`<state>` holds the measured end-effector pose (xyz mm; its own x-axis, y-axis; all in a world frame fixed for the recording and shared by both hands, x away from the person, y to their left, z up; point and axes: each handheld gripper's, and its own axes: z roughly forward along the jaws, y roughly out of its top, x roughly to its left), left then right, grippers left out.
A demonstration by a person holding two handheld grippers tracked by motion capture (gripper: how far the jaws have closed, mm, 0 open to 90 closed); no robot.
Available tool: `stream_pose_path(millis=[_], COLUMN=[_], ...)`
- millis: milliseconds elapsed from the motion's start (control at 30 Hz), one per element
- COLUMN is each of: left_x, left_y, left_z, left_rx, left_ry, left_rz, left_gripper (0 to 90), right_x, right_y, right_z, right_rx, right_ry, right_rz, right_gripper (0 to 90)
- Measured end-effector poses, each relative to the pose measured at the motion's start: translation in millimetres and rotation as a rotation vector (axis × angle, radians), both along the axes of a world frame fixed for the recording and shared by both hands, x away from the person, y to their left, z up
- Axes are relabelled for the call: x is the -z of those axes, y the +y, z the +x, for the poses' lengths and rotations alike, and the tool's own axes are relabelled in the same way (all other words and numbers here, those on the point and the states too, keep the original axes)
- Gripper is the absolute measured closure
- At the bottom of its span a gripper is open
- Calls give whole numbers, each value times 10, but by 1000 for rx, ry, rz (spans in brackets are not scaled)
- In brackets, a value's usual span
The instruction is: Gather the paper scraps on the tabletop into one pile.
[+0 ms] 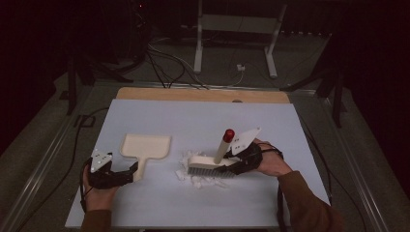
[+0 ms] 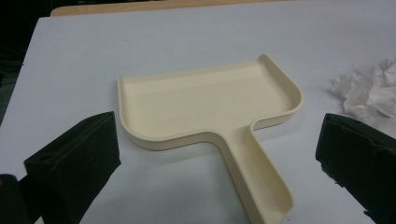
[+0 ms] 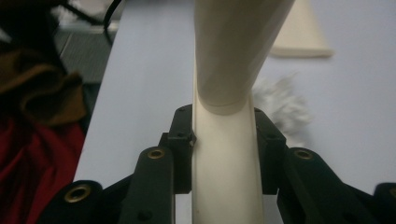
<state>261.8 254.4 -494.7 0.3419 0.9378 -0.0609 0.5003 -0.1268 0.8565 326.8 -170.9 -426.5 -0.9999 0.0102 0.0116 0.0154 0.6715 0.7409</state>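
High view: right gripper (image 1: pixel 231 166) clamped on brush (image 1: pixel 211 166) block, mid-table over the paper scraps (image 1: pixel 189 175). Likely rigid, light plastic; bristles flex, scraps drift. Left gripper (image 1: pixel 126 175), jaws apart, straddles the dustpan (image 2: pixel 210 109) handle at left — grab there. Plenty of room far side; near edge close.
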Motion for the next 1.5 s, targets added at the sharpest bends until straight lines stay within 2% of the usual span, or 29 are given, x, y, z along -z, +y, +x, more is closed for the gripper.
stream_pose_path(millis=[200,500,600,900,1133,1400,1500], left_x=[-1,4,4,5,7,5,5], left_y=[5,8,8,7,6,11,13], left_z=[-1,1,1,2,4,3,3], left_rx=[-2,-3,-4,-3,-2,-3,-3], left_ry=[-1,1,1,1,2,2,3], left_rz=[0,-1,-1,0,1,0,0], left_gripper=[5,5,5,5,5,5,5], right_x=[142,275,307,331,322,337,317], right_y=[67,146,175,190,202,171,144], right_z=[-74,-52,-27,119,239,365,368], right_rx=[-51,-97,-76,-13,29,118,129], right_ry=[24,47,34,-19,-73,-90,-91], right_rz=[-49,-90,-104,-92,-107,-92,-86], right_gripper=[673,673,673,674,673,674,674])
